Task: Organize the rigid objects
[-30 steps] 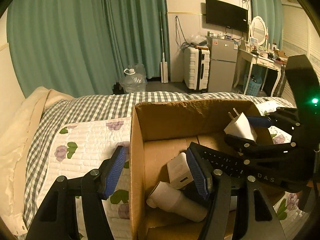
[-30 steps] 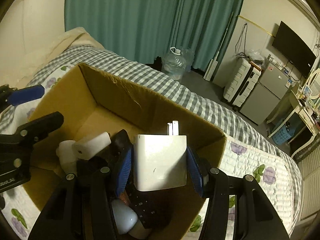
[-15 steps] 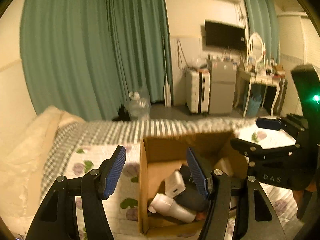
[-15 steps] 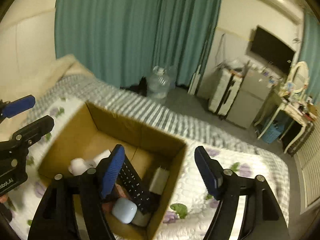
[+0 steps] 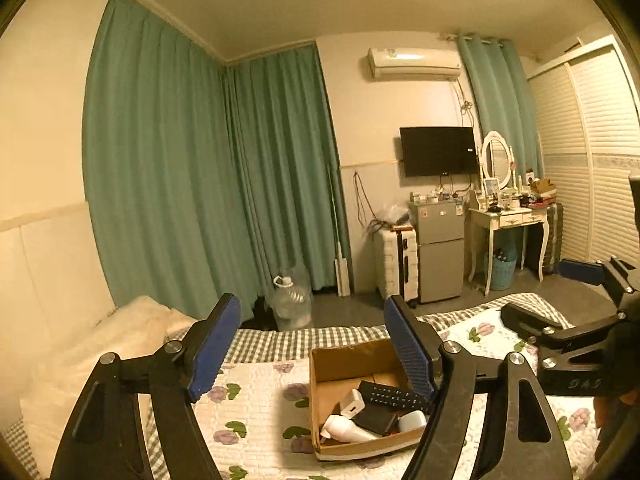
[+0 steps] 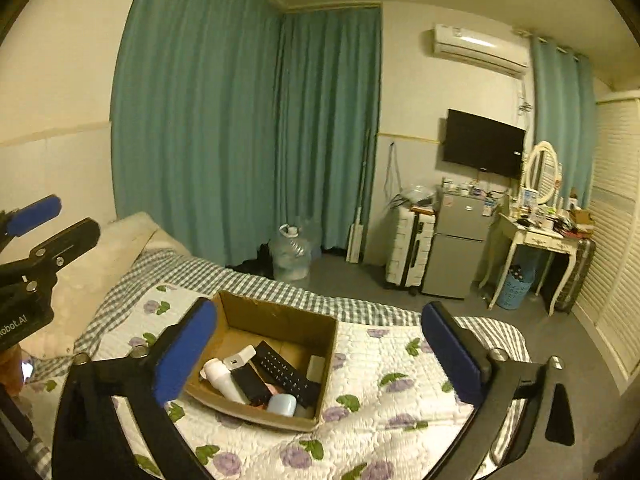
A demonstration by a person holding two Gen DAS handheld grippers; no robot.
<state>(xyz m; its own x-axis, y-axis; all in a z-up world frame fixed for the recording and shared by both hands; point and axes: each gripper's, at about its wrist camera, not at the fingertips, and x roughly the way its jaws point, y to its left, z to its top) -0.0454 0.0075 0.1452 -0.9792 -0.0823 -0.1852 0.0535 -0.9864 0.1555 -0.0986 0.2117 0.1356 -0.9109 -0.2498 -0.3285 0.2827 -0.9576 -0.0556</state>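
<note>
An open cardboard box [image 6: 276,322] [image 5: 348,354] sits on the bed's floral quilt. In it lie a black remote [image 6: 286,372] [image 5: 392,396], a white charger [image 6: 239,357] [image 5: 352,403], a white bottle [image 6: 224,380] [image 5: 344,430], a pale blue case [image 6: 281,404], a black slab [image 5: 374,420] and a white adapter [image 6: 316,366] against the right wall. My left gripper [image 5: 312,344] is open and empty, high above the box. My right gripper [image 6: 320,348] is open and empty, also high above it.
The bed carries a floral quilt [image 6: 380,392], a checked sheet [image 6: 240,276] and a cream pillow [image 6: 108,256]. Beyond are teal curtains [image 6: 240,120], a water jug [image 6: 290,254], a suitcase [image 6: 408,252], a small fridge [image 6: 456,244] and a dressing table [image 6: 536,240].
My right gripper let the white adapter go into the box and opened wide. Both grippers rose and pulled well back from the box.
</note>
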